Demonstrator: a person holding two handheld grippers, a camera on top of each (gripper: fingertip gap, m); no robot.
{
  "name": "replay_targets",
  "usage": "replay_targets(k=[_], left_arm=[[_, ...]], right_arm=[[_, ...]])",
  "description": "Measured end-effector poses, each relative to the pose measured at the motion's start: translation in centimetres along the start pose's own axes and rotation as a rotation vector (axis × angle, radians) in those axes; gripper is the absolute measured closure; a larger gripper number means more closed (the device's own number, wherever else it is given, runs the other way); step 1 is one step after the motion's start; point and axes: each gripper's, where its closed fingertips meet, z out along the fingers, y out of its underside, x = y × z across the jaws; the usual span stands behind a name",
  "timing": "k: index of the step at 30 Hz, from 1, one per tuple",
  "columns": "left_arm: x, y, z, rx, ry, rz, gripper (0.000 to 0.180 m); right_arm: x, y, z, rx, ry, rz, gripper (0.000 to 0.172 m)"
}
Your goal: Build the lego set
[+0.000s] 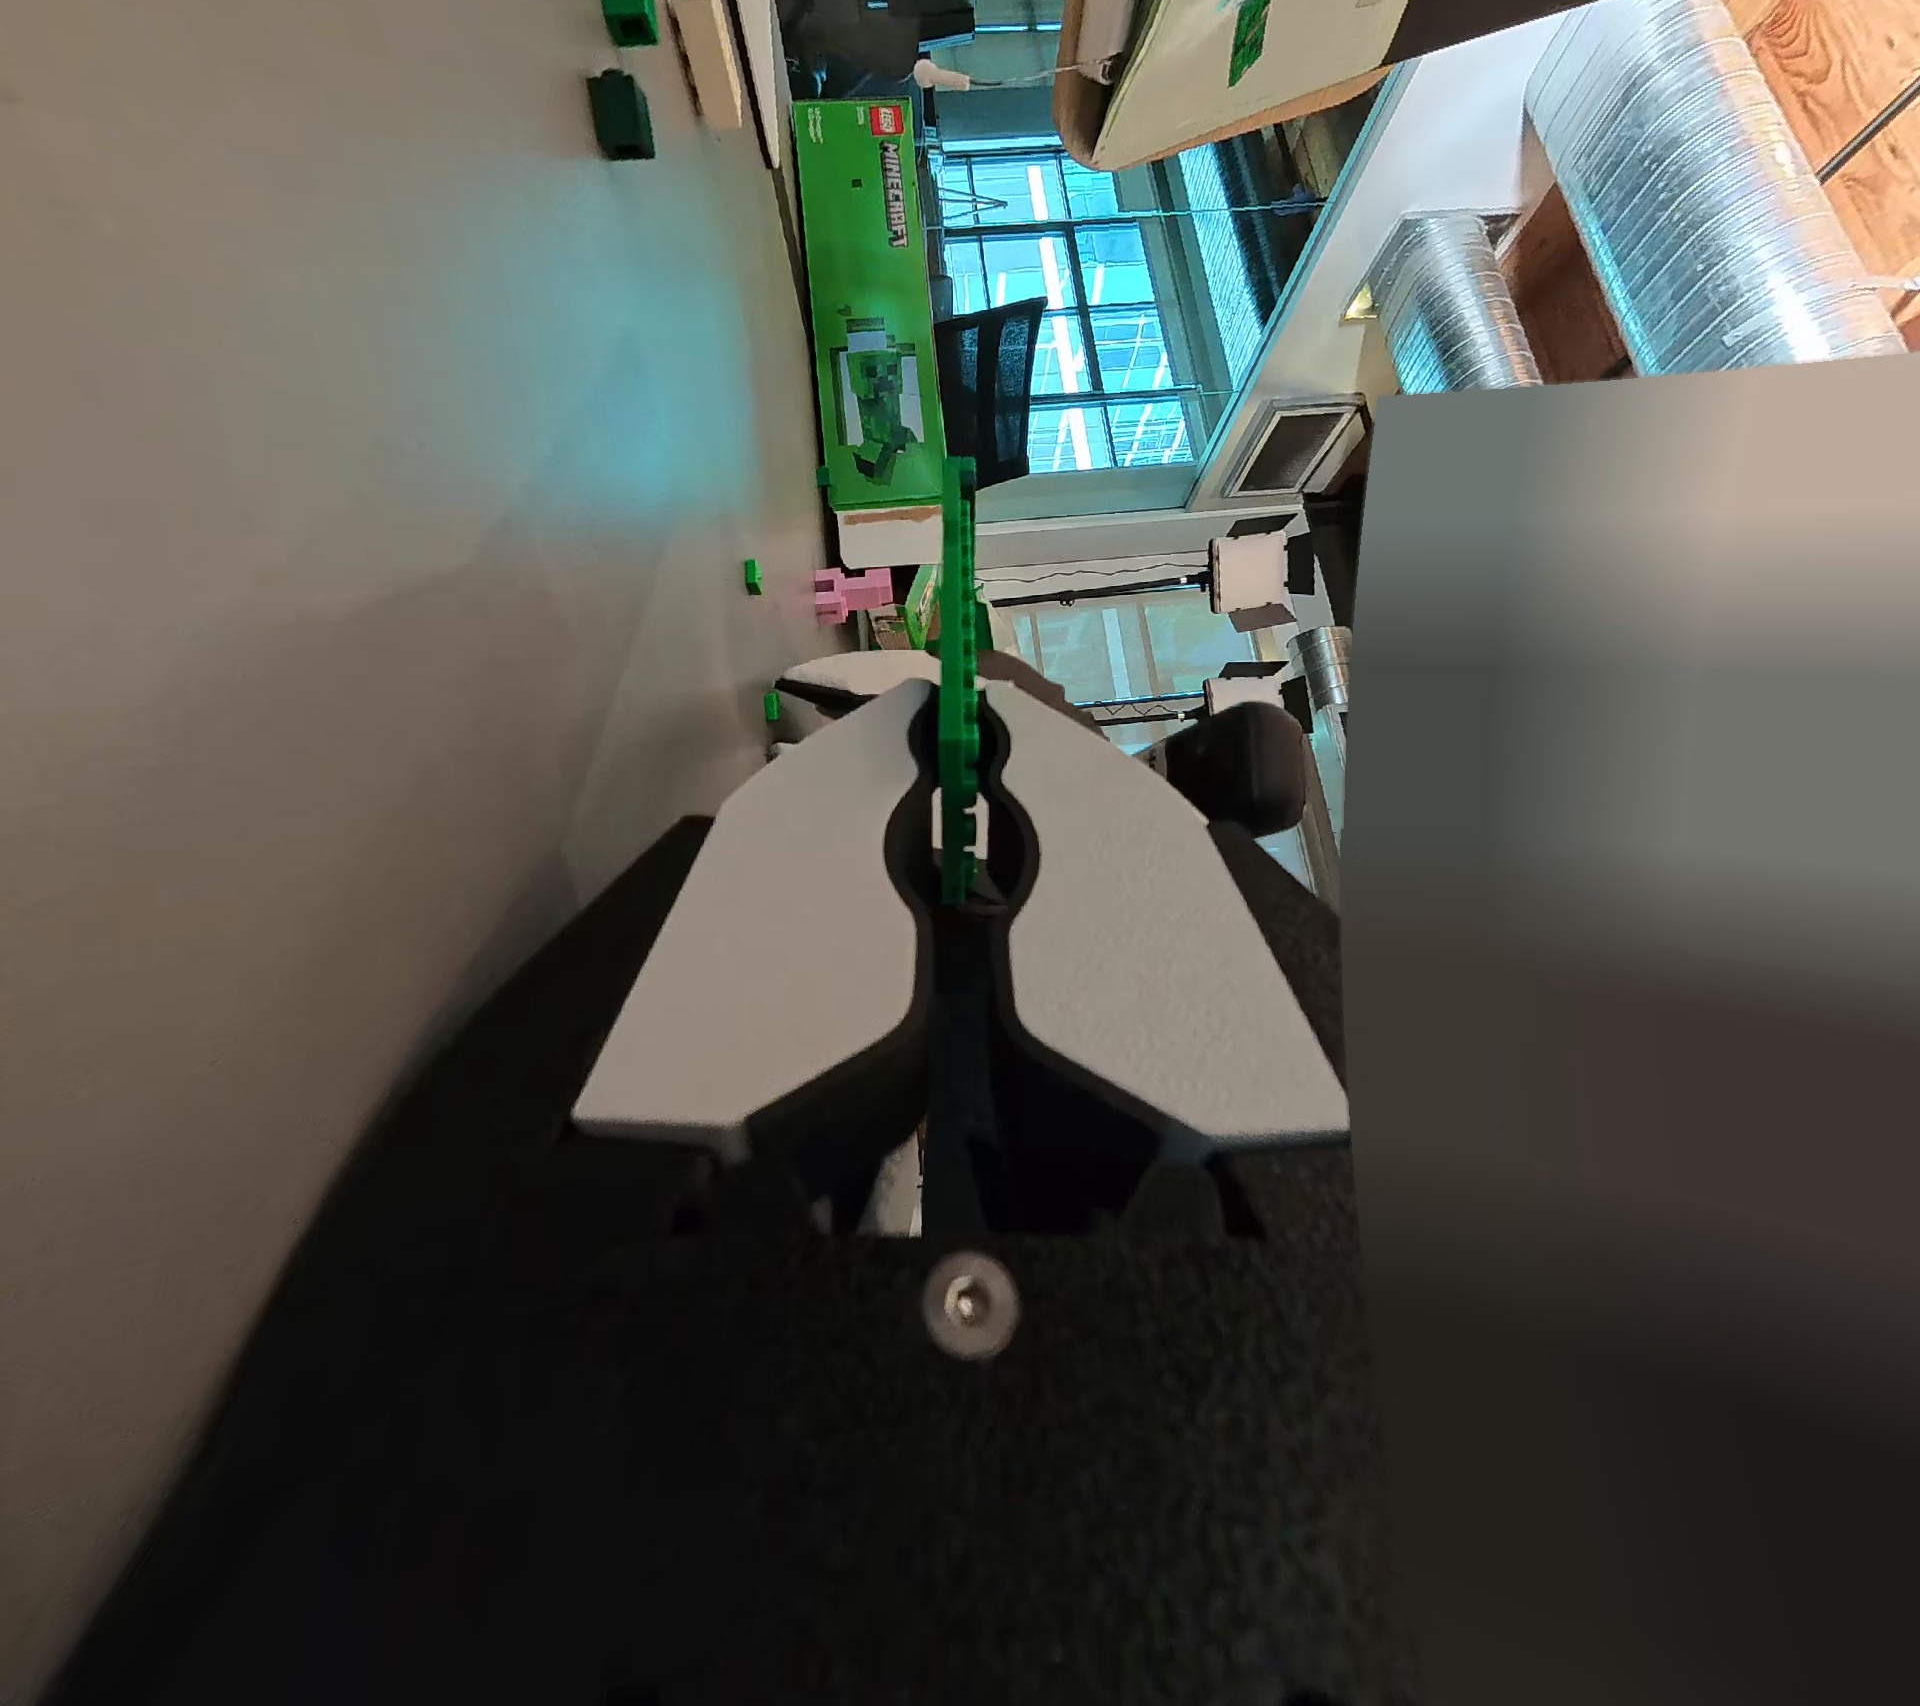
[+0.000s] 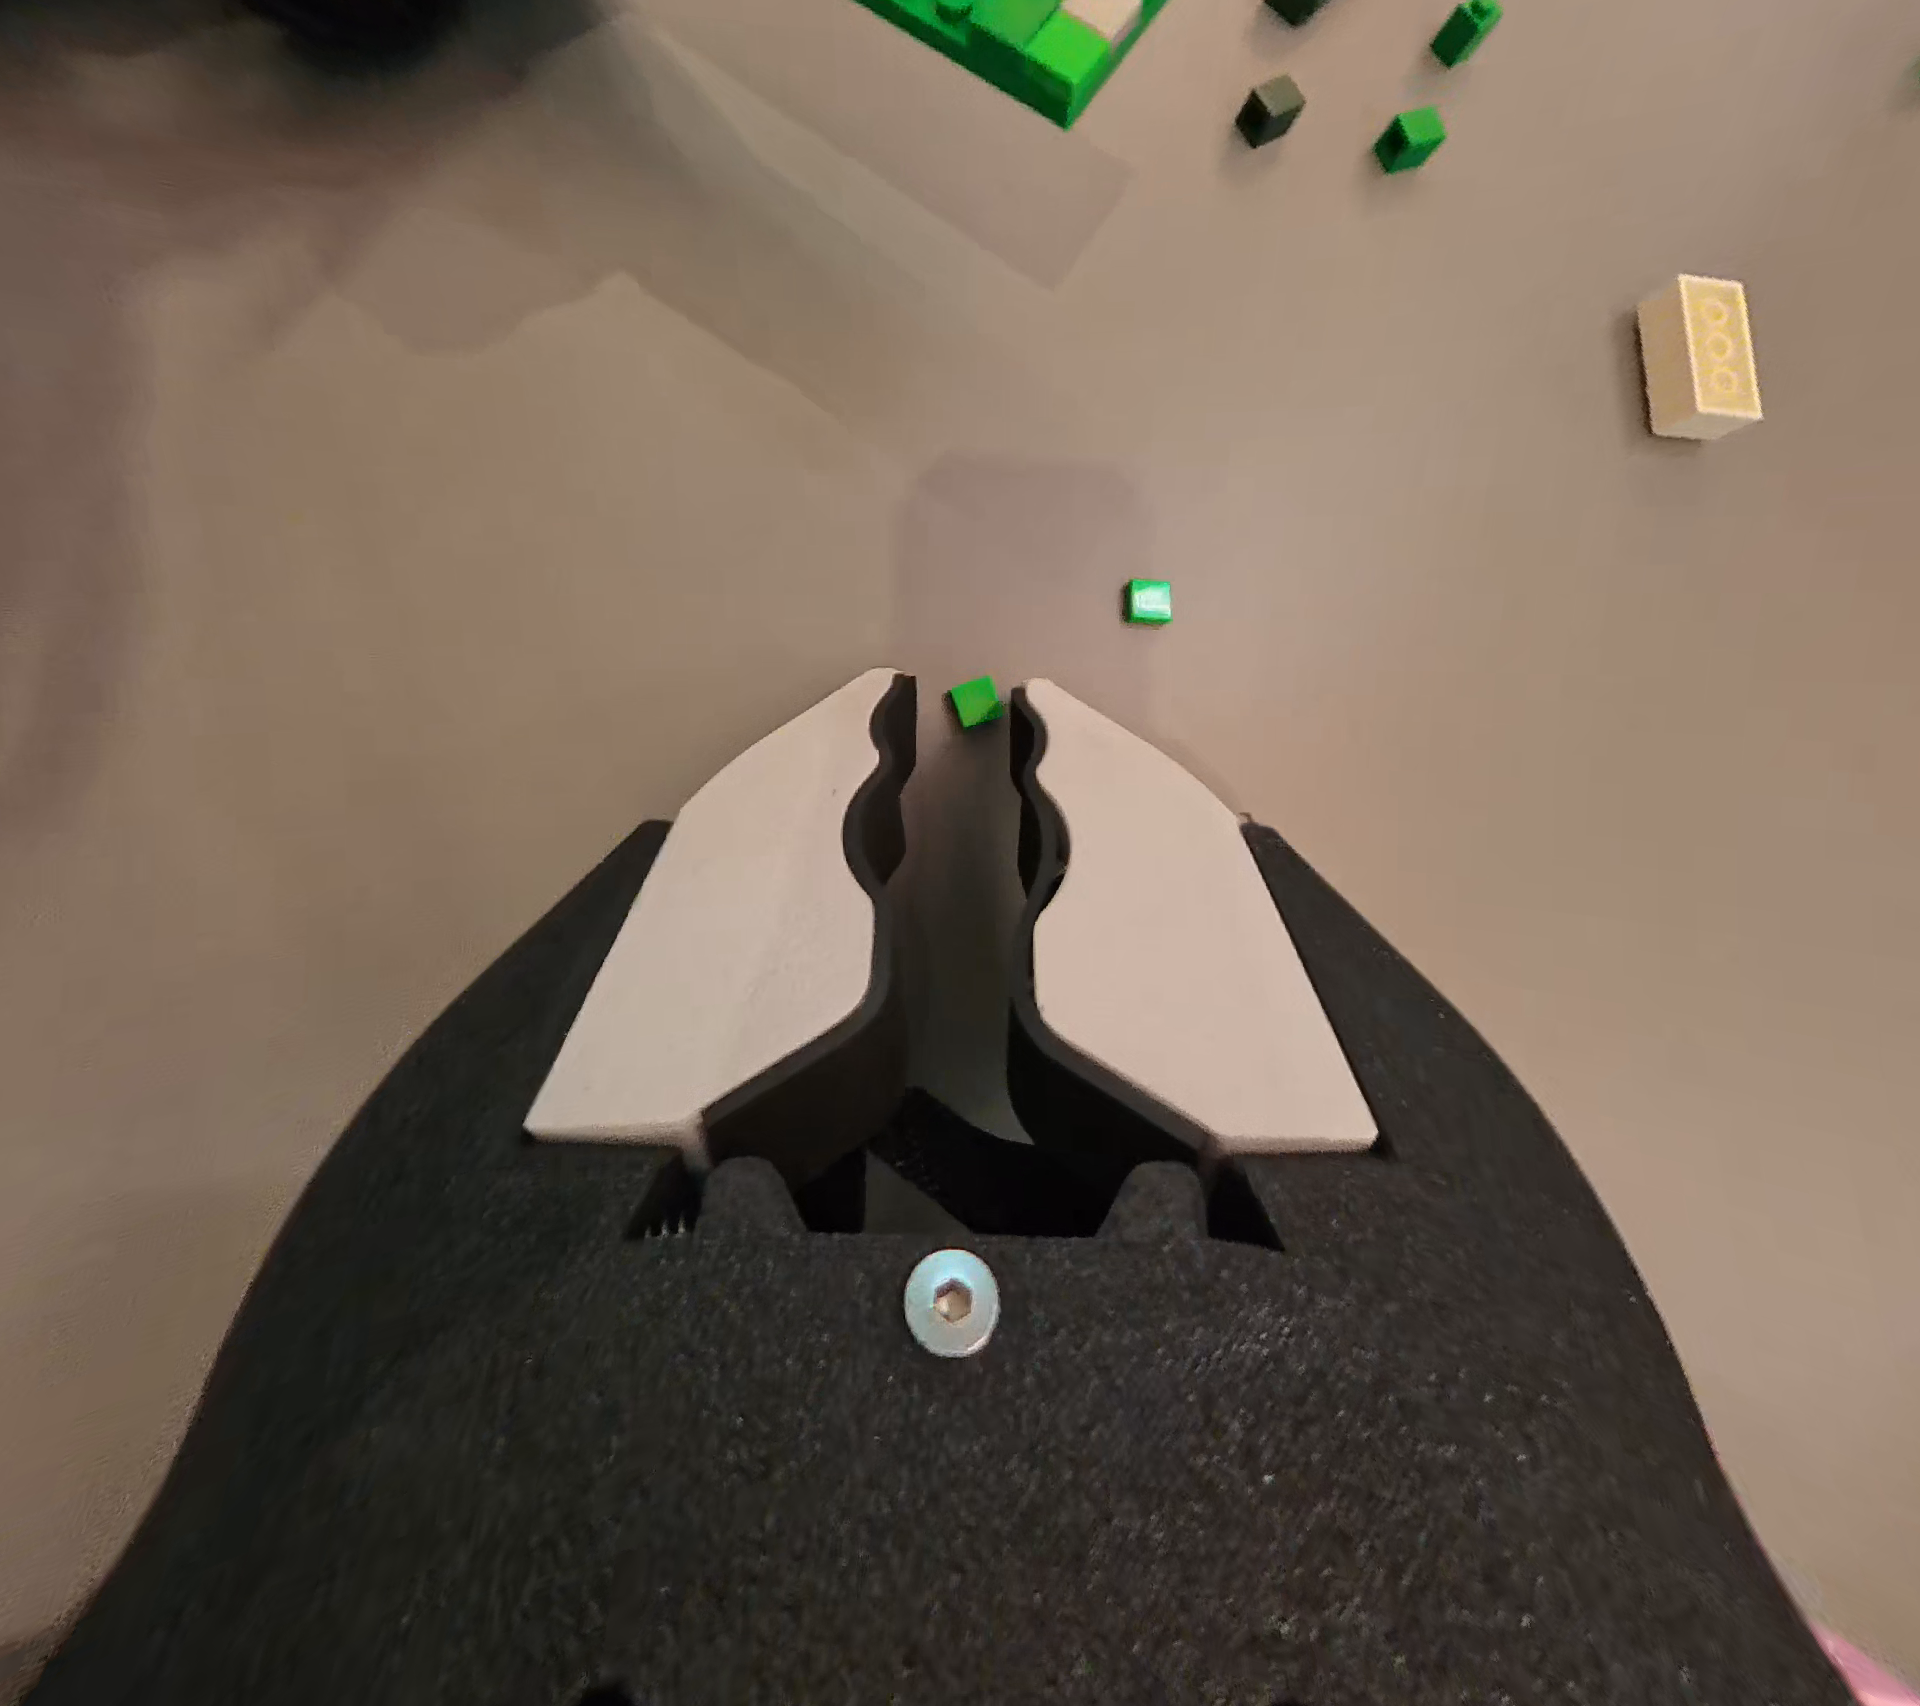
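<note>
Your left gripper [image 1: 958,700] is clamped on a green studded plate [image 1: 956,617], held edge-on in the air above the grey table [image 1: 312,513]; your right gripper [image 2: 964,690] stands narrowly parted with a small green tile [image 2: 975,702] between the fingertips, neither pad pressing it. That tile sits askew and nearer the right pad, so closing now could flick it away. A 2nd green tile [image 2: 1147,602] lies near, a cream brick [image 2: 1699,357] well apart. Bare tabletop to the left gives room; loose bricks crowd the far right.
</note>
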Motion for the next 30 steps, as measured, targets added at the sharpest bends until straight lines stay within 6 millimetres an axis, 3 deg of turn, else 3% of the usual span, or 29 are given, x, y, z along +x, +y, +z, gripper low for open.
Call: replay_targets(k=[10,19,23,26,30], left_arm=[[0.1,0.1,0.0,-0.007,0.011,-0.004,0.176],[0.1,-0.3,0.0,0.029,0.007,-0.018,0.176],[0.6,-1.5,0.0,0.144,0.046,-0.084,0.176],[0.4,-1.5,0.0,0.169,0.025,-0.093,0.176],[0.2,-1.2,0.1,0.174,0.012,-0.093,0.176]], right_arm=[[0.1,0.1,0.0,0.042,-0.214,-0.036,0.162],[-0.1,-0.5,0.3,0.043,-0.135,0.070,0.165],[2.1,-5.1,-0.6,0.162,0.113,0.227,0.166],[1.9,-8.8,-0.8,0.221,0.229,0.265,0.166],[1.3,-9.9,0.5,0.110,0.341,0.205,0.166]])
